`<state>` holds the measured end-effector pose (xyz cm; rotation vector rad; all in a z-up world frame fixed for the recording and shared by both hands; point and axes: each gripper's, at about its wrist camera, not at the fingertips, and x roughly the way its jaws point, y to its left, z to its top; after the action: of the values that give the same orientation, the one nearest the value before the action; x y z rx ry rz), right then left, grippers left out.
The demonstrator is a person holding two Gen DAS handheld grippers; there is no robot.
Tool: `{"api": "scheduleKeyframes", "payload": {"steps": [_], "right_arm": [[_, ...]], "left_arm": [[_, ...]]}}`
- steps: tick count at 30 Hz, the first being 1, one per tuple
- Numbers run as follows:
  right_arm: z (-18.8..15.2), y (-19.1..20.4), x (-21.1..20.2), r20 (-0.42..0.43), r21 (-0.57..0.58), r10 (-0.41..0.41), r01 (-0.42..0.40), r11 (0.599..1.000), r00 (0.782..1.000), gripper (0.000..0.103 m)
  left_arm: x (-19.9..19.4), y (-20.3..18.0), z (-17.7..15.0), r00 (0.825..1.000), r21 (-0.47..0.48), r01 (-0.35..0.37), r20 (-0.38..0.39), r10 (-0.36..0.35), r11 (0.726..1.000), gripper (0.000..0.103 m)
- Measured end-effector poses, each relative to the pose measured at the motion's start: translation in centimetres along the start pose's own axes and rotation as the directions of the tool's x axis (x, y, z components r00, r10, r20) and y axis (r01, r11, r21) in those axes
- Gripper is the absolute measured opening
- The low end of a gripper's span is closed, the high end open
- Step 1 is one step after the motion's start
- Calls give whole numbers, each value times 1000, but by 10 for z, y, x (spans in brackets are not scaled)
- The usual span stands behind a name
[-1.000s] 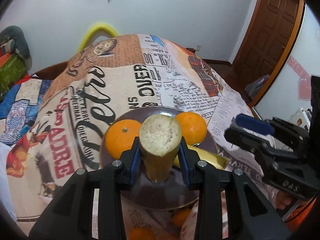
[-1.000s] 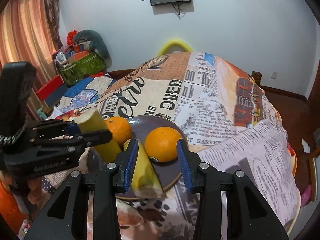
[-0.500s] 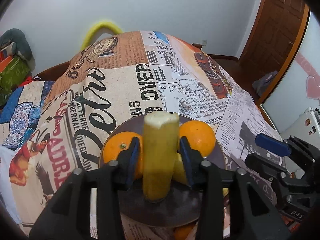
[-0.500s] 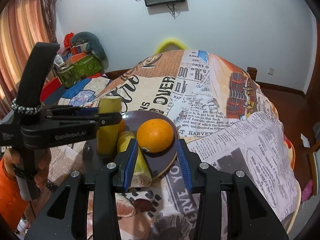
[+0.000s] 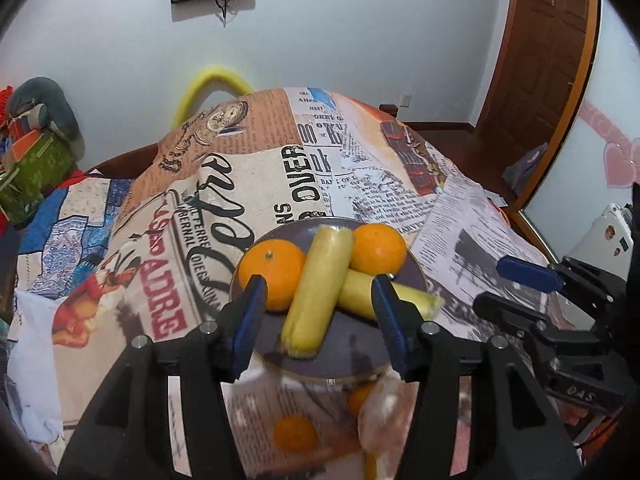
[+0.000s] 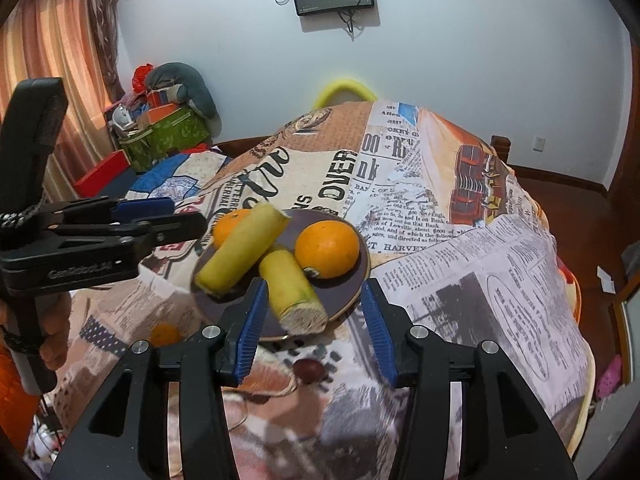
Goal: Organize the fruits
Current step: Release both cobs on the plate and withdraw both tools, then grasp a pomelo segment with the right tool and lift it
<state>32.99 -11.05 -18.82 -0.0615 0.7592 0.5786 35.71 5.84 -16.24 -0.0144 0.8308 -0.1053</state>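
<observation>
Two oranges (image 5: 273, 274) and two yellow cut fruit pieces (image 5: 318, 290), one leaning across the other, rest on the dark plate (image 5: 356, 354) atop the newsprint tablecloth (image 5: 256, 168), while the left gripper (image 5: 318, 320) and right gripper (image 6: 312, 322) hover before the plate, jaws apart and empty.

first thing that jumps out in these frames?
The dark plate on the newspaper-print tablecloth, holding two oranges and two yellow cut stalks; the upper stalk lies across the lower stalk. The left gripper stands open around the upper stalk, and the right gripper is open too.
</observation>
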Motion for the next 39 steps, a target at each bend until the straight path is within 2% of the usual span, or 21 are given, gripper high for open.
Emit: {"api": "scheduleKeyframes", "payload": {"steps": [6, 9, 19, 25, 34, 39], "right_arm": [[-8, 19, -24, 11, -20, -6, 7, 1000, 1000, 56], [-14, 28, -34, 16, -24, -10, 10, 1000, 1000, 64], [-38, 57, -39, -37, -35, -2, 1, 999, 999, 64], [-58, 76, -15, -125, -35, 21, -26, 999, 992, 64], [-83, 95, 30, -253, -10, 41, -44, 999, 967, 66], [-87, 103, 34, -251, -58, 1, -16, 998, 968, 71]], "left_arm": [[-40, -3, -22, 1000, 1, 4, 26, -4, 1000, 54], [-59, -3, -37, 999, -1, -1, 35, 1, 1000, 54], [-101, 10, -86, 999, -38, -11, 31, 13, 999, 54], [-106, 19, -114, 1000, -42, -24, 5, 24, 999, 54], [-100, 40, -145, 999, -98, -19, -38, 15, 995, 54], [-96, 45, -151, 999, -119, -18, -51, 12, 993, 54]]}}
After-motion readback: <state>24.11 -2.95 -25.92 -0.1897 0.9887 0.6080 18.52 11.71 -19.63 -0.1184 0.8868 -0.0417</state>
